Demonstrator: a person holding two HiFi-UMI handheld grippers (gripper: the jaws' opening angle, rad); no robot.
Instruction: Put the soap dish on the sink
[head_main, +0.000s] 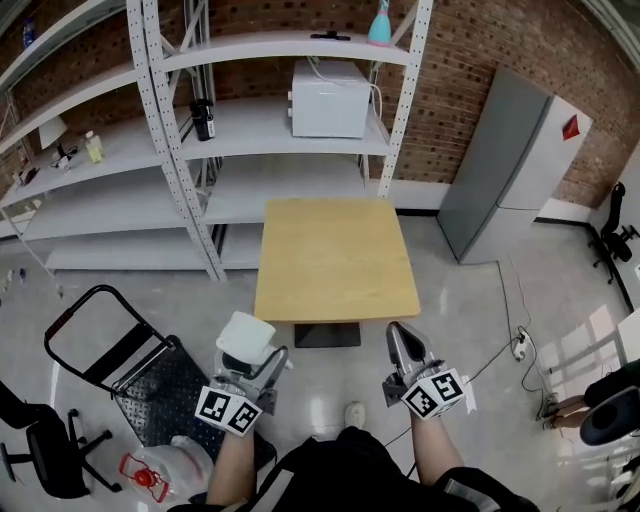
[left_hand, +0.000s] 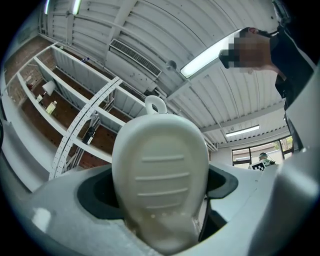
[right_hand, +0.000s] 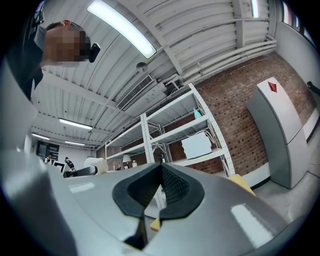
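The soap dish (head_main: 245, 335) is white and oval, with raised ribs on its underside (left_hand: 160, 170) and a small loop at its top. My left gripper (head_main: 262, 362) is shut on it and holds it up low in the head view, left of my body. In the left gripper view, my left gripper (left_hand: 160, 210) clamps the dish's lower end. My right gripper (head_main: 400, 340) is level with it on the right, shut with nothing between its fingers; in its own view the right gripper (right_hand: 159, 192) has its dark pads together. No sink is in view.
A square wooden table (head_main: 335, 260) stands just ahead. Behind it are metal shelves (head_main: 190, 150) holding a white microwave (head_main: 330, 98). A grey cabinet (head_main: 510, 170) stands at the right. A black hand cart (head_main: 120, 350) lies at the left, and a cable (head_main: 510, 345) on the floor.
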